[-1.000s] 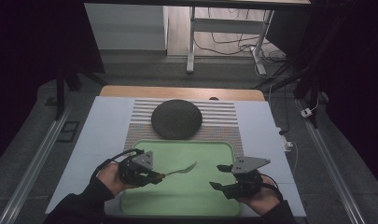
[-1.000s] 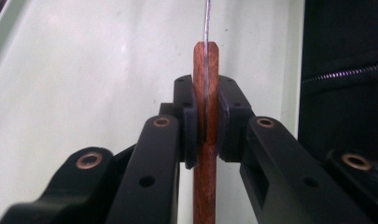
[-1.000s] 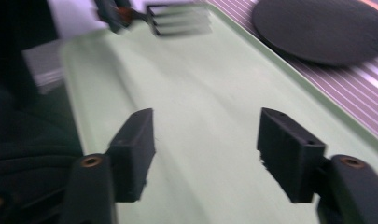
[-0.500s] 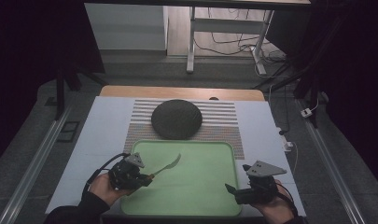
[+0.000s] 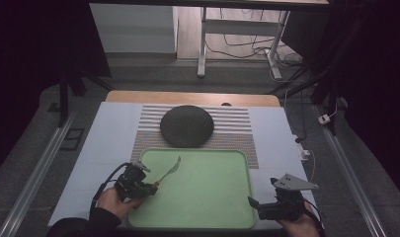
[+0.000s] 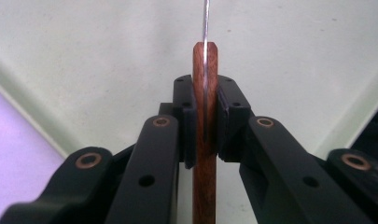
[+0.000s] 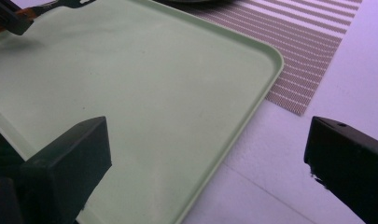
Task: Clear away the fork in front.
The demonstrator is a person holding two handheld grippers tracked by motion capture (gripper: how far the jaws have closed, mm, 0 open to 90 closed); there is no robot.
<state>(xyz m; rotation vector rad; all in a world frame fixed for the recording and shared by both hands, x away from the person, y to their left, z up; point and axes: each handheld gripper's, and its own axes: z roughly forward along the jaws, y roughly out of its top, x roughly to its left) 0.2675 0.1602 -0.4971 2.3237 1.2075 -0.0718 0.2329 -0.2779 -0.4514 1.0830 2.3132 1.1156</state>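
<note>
A pale green tray (image 5: 207, 197) lies on the table's near side. My left gripper (image 5: 149, 187) is over its left edge, shut on the wooden handle of a metal utensil (image 5: 172, 168) whose head slants up over the tray. In the left gripper view the jaws clamp the brown handle (image 6: 205, 154), and the thin metal shaft runs on above the tray (image 6: 107, 56). My right gripper (image 5: 257, 206) is at the tray's near right corner. Its jaws stand wide open and hold nothing (image 7: 207, 158) above the tray (image 7: 130, 93).
A dark round plate (image 5: 186, 126) rests on a striped mat (image 5: 237, 128) beyond the tray. The mat (image 7: 308, 46) also lies past the tray's rim in the right gripper view. A white cloth (image 5: 108, 143) covers the table. Cables and a small white box (image 5: 326, 119) lie at the right.
My left gripper has drawn back to the left with the utensil, whose head now tilts up. My right gripper has moved right and nearer the person, off the tray's middle.
</note>
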